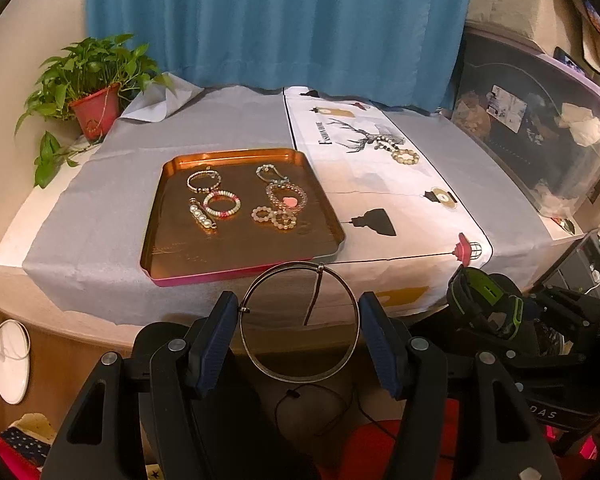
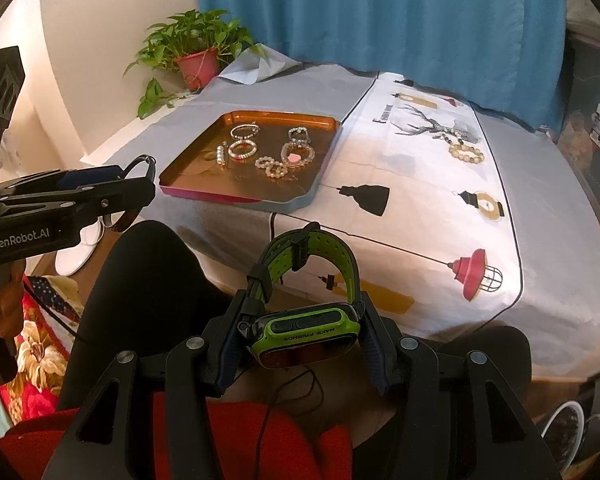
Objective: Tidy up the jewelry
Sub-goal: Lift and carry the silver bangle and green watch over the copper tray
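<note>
left gripper (image 1: 299,322): fingers clamped on wire bangle (image 1: 300,322); right gripper (image 2: 300,334): clamped on green watch (image 2: 306,330) (both likely bound for tray (image 1: 158,236)).

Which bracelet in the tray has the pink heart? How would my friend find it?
Find the orange tray on the grey tablecloth. Look at its right side, second piece down from the far edge: a ring of clear pinkish beads, the heart bracelet. Only it carries a pink heart charm.

Both claws closed on a load

The left claw (image 1: 298,322) pinches a thin bangle (image 1: 300,322) between its pads; the right claw (image 2: 304,334) clamps a green watch (image 2: 306,334).
</note>
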`<state>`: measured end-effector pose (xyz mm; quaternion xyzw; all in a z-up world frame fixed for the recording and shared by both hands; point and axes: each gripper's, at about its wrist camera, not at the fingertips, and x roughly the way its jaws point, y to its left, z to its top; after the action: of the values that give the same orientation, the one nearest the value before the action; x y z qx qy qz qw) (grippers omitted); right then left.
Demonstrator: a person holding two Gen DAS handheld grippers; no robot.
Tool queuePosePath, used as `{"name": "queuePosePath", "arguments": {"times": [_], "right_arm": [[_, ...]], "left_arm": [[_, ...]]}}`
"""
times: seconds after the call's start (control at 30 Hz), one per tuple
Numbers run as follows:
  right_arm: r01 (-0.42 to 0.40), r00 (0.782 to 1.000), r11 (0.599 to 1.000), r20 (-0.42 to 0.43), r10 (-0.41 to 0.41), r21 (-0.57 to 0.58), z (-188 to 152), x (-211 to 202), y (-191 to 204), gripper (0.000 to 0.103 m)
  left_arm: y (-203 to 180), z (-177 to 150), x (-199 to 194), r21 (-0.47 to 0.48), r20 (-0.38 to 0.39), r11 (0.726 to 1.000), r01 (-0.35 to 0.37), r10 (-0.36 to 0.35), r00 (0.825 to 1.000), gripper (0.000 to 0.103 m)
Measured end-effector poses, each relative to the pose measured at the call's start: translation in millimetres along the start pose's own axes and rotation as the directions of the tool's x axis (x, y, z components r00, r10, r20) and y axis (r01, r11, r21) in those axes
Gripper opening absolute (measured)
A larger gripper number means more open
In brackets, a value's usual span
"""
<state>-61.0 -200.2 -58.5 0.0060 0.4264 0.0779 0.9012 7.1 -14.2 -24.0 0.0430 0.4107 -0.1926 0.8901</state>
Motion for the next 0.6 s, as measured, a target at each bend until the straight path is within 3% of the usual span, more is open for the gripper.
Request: {"name": "queuePosePath", "arguments": {"times": [0.37, 0.47, 0.6], "right_arm": [[-0.014, 0.999, 1.0, -0.044, 0.014, -0.008, 17, 29, 6, 0.052], [-0.032, 0.998, 0.999, -0.061, 0.032, 0.001, 24, 41, 7, 0.052], [-0.045, 0.997, 0.999, -0.07, 0.044, -0.008, 40, 59, 11, 0.052]], "left_arm": [[23, 6, 28, -0.034, -0.043, 0.999, 0.001, -0.002, 0.999, 0.058], [38, 13, 36, -0.07, -0.056, 0.997, 0.03, -0.034, 0.998, 0.058], [57, 29, 46, -0.072, -0.042, 0.997, -0.009, 0.006, 0.999, 0.058]]}}
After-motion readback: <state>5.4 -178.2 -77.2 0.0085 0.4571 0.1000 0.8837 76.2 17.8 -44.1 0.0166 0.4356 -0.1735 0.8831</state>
